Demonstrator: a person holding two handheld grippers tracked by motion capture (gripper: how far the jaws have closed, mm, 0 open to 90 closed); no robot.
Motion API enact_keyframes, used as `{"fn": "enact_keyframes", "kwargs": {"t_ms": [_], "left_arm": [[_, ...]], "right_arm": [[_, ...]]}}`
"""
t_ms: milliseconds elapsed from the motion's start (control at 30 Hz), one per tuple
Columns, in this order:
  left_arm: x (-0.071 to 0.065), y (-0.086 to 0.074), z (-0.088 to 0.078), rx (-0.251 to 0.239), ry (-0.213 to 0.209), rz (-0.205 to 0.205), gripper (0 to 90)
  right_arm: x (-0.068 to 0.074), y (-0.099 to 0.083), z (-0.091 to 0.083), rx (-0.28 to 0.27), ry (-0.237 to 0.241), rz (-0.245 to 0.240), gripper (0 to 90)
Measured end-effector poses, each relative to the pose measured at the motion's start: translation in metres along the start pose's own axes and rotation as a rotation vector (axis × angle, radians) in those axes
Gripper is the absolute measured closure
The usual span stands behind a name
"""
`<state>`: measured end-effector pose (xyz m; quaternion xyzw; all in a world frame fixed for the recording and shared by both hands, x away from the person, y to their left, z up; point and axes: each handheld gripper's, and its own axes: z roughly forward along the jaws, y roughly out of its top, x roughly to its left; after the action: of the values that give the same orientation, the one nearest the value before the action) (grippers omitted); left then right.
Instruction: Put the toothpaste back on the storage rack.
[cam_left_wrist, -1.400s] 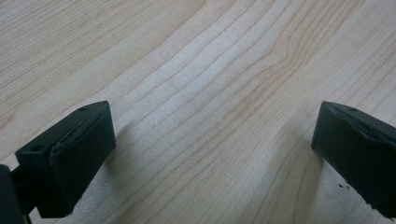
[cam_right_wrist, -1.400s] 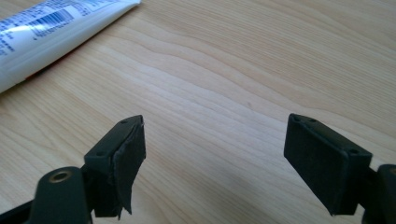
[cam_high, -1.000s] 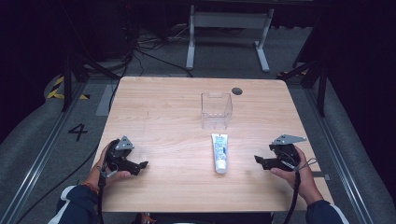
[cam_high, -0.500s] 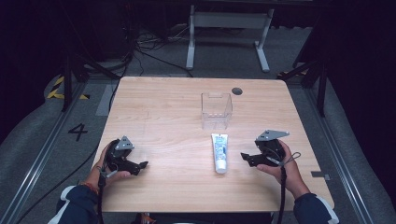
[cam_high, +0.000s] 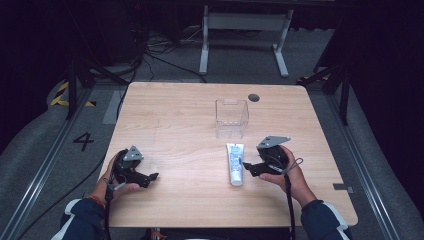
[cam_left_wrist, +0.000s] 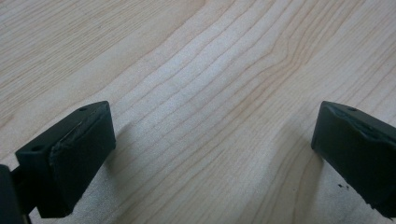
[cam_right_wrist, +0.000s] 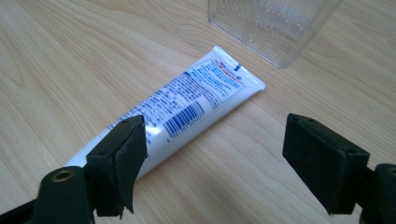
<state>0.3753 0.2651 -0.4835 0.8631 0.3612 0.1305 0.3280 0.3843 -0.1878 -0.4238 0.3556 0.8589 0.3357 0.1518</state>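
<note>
Toothpaste tube (cam_high: 235, 163) lies flat on the wooden table (cam_high: 175, 115) in the high view, just in front of the clear plastic box (cam_high: 231, 118), and our right gripper (cam_high: 251, 168) now sits just beside it. A second ago that gripper was well off toward the table's right edge, so we judge the approach nearly done and a grasp next. Our left gripper (cam_high: 150, 177) rests where it was, jaws apart. The tube's long axis runs toward and away from us, flat crimped end toward the box, cap end nearer us.

Left gripper view: we see bare wood between wide jaws.

Right gripper view: the tube (cam_right_wrist: 187, 109) runs diagonally, crimp toward the box (cam_right_wrist: 275, 23); our jaws stand open, not yet around it.
</note>
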Motion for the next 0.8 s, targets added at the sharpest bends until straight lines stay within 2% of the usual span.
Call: {"fn": "enact_keyframes", "kwargs": {"t_ms": [200, 400, 800], "left_arm": [[0.000, 0.000, 0.000, 0.000, 0.002, 0.001, 0.1], [0.000, 0.000, 0.000, 0.000, 0.001, 0.001, 0.1], [0.000, 0.000, 0.000, 0.000, 0.001, 0.001, 0.1]], "right_arm": [[0.008, 0.012, 0.012, 0.011, 0.009, -0.013, 23.0], [0.013, 0.019, 0.027, 0.050, 0.018, -0.012, 23.1], [0.016, 0.025, 0.055, 0.122, 0.021, 0.017, 23.0]]}}
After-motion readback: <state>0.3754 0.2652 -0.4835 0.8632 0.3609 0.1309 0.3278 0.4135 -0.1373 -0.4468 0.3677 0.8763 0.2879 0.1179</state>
